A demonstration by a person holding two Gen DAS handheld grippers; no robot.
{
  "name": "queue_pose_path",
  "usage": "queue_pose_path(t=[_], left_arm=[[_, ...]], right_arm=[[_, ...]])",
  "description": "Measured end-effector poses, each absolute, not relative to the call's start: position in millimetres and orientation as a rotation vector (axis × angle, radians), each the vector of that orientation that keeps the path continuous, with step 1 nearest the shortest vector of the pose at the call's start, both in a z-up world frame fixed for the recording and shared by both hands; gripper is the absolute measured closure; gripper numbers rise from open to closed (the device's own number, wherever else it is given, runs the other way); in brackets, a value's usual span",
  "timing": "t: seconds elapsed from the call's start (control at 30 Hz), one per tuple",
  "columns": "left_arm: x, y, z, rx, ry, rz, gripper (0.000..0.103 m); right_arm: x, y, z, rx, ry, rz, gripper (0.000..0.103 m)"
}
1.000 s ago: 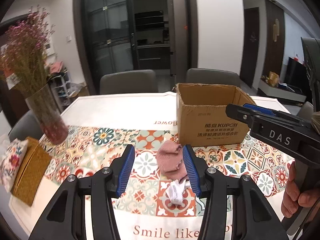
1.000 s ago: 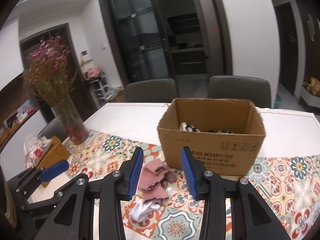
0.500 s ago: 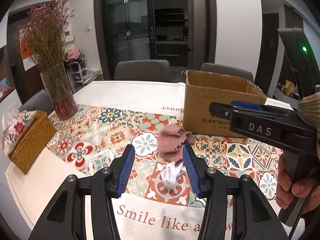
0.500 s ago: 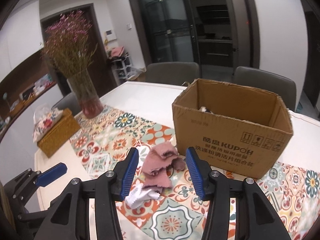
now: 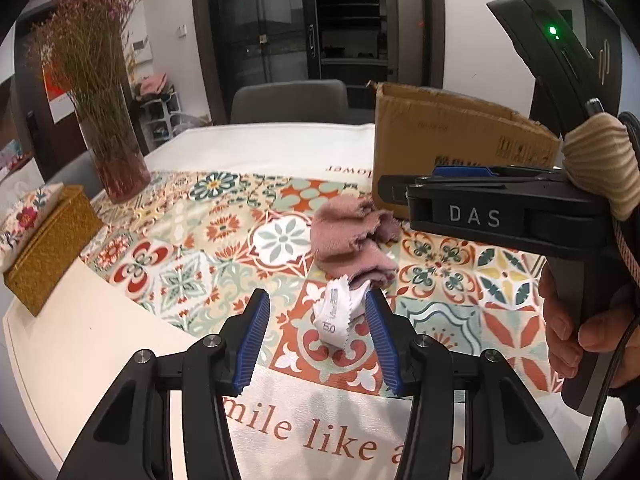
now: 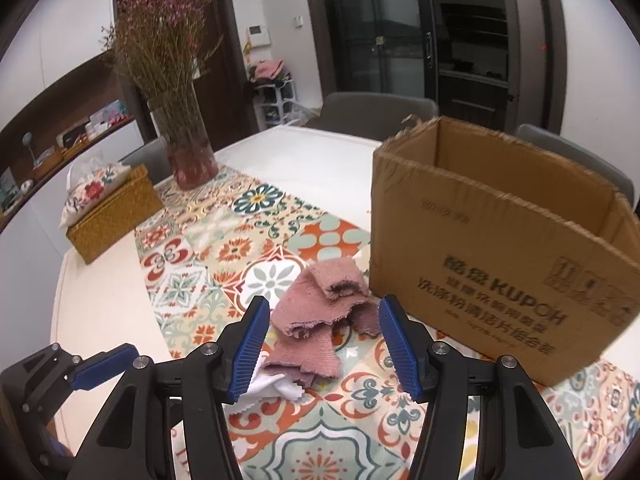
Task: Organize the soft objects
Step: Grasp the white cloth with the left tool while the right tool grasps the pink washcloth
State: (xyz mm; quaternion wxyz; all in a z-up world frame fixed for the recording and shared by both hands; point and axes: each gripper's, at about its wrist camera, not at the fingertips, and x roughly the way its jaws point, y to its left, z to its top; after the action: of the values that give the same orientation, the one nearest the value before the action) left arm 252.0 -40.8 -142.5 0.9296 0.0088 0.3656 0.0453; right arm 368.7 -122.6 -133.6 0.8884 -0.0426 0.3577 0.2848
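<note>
One crumpled pink cloth (image 6: 316, 320) lies on the patterned tablecloth (image 6: 224, 248), its long axis running from its white tag (image 5: 338, 316) at the near end away toward the single cardboard box (image 6: 500, 280). The left gripper (image 5: 316, 340) stands partly open over the tag end, gripping nothing; the tag sits between its blue pads (image 5: 252, 340), close to the right-hand one. The right gripper (image 6: 320, 348), whose jaws have just been opening, frames the cloth's middle without pinching it, with the box just ahead to its right. The box's contents are hidden behind its wall. One vase of dried flowers (image 6: 184, 136) and one woven tissue box (image 6: 112, 208) stand far to the left of both grippers. A hand (image 5: 576, 332), partly cut off, holds the right gripper's handle.
</note>
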Motion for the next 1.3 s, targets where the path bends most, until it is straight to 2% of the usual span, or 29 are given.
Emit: queue_pose_path(t=[0.17, 0.27, 0.57, 0.7, 0.8, 1.03, 1.1, 1.23, 1.3], left_arm=[[262.3, -39.8, -161.4, 0.002, 0.783, 0.092, 0.054], [268.1, -39.4, -172.2, -0.003, 0.804, 0.085, 0.055], [282.4, -36.9, -195.5, -0.017, 0.849, 0.072, 0.058], [286.8, -36.3, -201.8, -0.010, 0.862, 0.063, 0.066], [289.6, -33.7, -205.2, -0.017, 0.870, 0.058, 0.078], [290.9, -29.3, -212.3, -0.035, 0.887, 0.046, 0.092], [290.7, -28.0, -213.7, -0.039, 0.891, 0.046, 0.094], [288.1, -25.4, -212.6, -0.052, 0.887, 0.045, 0.096], [286.3, -22.5, -210.8, -0.065, 0.883, 0.053, 0.096]], right_arm=[[381.3, -113.6, -153.3, -0.112, 0.771, 0.630, 0.044], [387.1, -109.7, -162.1, -0.121, 0.777, 0.642, 0.035], [406.2, -89.0, -194.2, -0.199, 0.841, 0.671, 0.034], [411.4, -81.6, -207.4, -0.234, 0.869, 0.677, 0.034], [414.7, -75.5, -215.8, -0.248, 0.893, 0.688, 0.034], [413.0, -69.8, -220.2, -0.281, 0.864, 0.691, 0.035], [412.7, -68.3, -221.4, -0.292, 0.857, 0.687, 0.037], [410.2, -66.2, -220.4, -0.294, 0.854, 0.698, 0.068], [408.6, -64.2, -219.3, -0.295, 0.857, 0.704, 0.074]])
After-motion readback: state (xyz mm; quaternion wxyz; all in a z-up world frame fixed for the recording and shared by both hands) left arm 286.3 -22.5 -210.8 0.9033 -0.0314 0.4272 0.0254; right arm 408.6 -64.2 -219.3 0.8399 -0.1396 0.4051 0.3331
